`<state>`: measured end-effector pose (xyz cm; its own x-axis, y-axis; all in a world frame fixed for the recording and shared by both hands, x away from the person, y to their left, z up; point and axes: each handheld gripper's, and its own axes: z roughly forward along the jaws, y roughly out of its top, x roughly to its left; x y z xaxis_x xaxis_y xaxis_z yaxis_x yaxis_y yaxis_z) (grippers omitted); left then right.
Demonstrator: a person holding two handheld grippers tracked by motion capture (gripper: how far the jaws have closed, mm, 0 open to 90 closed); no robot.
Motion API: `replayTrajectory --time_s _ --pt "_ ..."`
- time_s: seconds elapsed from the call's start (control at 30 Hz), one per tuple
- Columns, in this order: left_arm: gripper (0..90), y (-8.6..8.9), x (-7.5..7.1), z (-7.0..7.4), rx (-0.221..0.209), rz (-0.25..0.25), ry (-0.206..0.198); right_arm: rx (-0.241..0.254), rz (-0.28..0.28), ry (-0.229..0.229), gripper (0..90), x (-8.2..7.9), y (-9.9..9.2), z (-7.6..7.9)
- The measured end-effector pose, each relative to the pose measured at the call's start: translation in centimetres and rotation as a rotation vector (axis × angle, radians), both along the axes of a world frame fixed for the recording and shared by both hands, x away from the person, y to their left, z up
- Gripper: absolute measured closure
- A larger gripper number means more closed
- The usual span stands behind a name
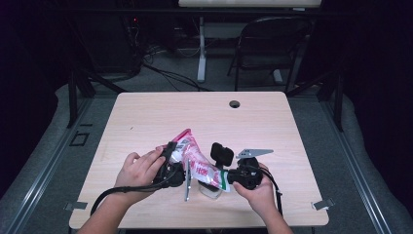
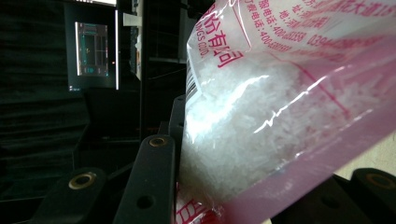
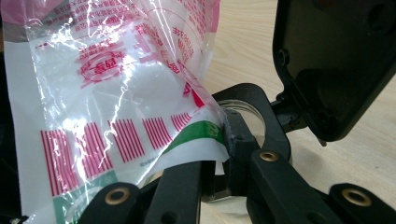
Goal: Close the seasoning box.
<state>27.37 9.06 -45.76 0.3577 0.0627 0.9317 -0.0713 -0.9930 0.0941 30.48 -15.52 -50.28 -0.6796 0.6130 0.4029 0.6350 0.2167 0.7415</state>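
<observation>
A clear plastic bag (image 1: pixel 195 161) with pink and red print, holding white crystals, hangs slanted over the table between both grippers. My left gripper (image 1: pixel 176 155) is shut on its upper pink end; in the left gripper view the bag (image 2: pixel 280 116) bulges between the jaws of that gripper (image 2: pixel 252 191). My right gripper (image 1: pixel 225 178) is shut on the bag's lower green-and-white corner. In the right gripper view the jaws of this gripper (image 3: pixel 218 158) pinch that corner of the bag (image 3: pixel 116 93). A small clear jar (image 1: pixel 212 191) stands on the table under the low end.
The light wooden table (image 1: pixel 146 122) has a cable hole (image 1: pixel 234 104) near its far edge. A black boxy piece (image 1: pixel 222 154) stands just above the right gripper, large at the upper right of the right gripper view (image 3: pixel 336 65). A folding chair (image 1: pixel 272 44) stands beyond the table.
</observation>
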Motion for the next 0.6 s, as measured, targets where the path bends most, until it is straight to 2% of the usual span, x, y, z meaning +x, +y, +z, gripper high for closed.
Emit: replayTrajectory --time_s 0.6 --pt "72.1 -0.40 -0.14 0.19 0.001 -0.009 -0.009 -0.002 0.000 0.009 86.2 0.12 -0.04 -0.27"
